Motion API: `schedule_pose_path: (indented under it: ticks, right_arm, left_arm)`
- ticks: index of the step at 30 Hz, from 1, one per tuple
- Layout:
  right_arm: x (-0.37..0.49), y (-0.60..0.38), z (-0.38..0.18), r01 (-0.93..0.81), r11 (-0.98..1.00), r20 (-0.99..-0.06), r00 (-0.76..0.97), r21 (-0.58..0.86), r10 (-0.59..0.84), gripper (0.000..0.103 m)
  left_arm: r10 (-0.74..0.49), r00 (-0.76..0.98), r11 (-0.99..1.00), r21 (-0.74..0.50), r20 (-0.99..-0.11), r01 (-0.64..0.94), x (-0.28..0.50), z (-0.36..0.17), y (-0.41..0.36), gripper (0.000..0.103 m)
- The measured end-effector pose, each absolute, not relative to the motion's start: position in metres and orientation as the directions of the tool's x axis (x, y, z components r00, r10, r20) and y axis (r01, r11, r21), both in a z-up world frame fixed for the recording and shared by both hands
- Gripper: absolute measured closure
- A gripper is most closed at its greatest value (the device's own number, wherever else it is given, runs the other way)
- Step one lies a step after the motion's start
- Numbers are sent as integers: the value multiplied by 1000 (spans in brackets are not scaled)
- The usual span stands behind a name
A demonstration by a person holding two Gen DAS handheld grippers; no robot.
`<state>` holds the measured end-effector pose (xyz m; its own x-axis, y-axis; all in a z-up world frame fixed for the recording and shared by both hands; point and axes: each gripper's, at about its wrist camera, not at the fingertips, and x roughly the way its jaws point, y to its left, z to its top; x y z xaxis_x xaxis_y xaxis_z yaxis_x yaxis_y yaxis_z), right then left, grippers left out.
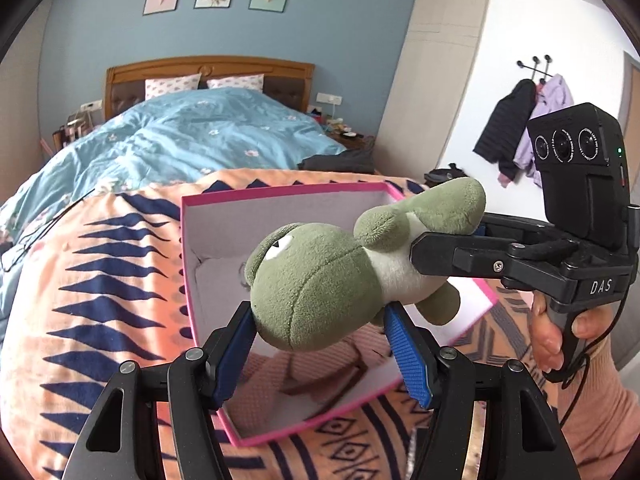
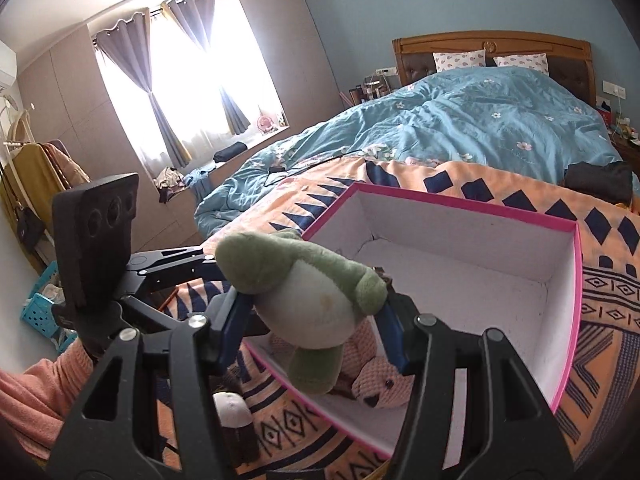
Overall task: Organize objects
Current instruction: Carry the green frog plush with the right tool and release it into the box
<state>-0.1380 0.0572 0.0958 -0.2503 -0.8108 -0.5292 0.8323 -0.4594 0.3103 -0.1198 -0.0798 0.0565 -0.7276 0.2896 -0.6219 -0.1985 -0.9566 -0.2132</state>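
Two grippers share my soft, light frog plush (image 1: 320, 280): left gripper (image 1: 320, 344) pinching its squashy head, right gripper (image 2: 316, 320) clamping its belly.

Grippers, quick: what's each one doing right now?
Left gripper: closed on the green plush toy's head.
Right gripper: closed on the same toy's body, above the pink box.

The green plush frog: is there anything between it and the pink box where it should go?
Nothing visible blocks the way. The green plush frog hangs over the open pink box, held by the left gripper and right gripper. A pink plush toy already lies in the near corner, but the far part is free.
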Motion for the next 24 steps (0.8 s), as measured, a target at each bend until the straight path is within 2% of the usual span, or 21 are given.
schedule_pose_path:
  ticks: [12,16,19,24]
  right_arm:
    - [-193,25,62,784,-477,-625,-149,398,-766,43]
    - [-207,25,54,728,-540,-662,-159,422,-732,36]
    - [-212,24,47,688,-629,-729,-211,362,-651,35]
    - [-215,29,36,657,-681,-769,-238,323,-594,35]
  left_arm:
    - [225,-669,-972,-206,-709,-109,-166,22,-94,38]
    - [186,-663,-982,-166,-725,-93,-171,18,-87,41]
    - [144,-668,-989,-119,-730,-83,-171,17,-81,41]
    - [143,-673,-989,-120,-726,-82,-167,19,-82,41]
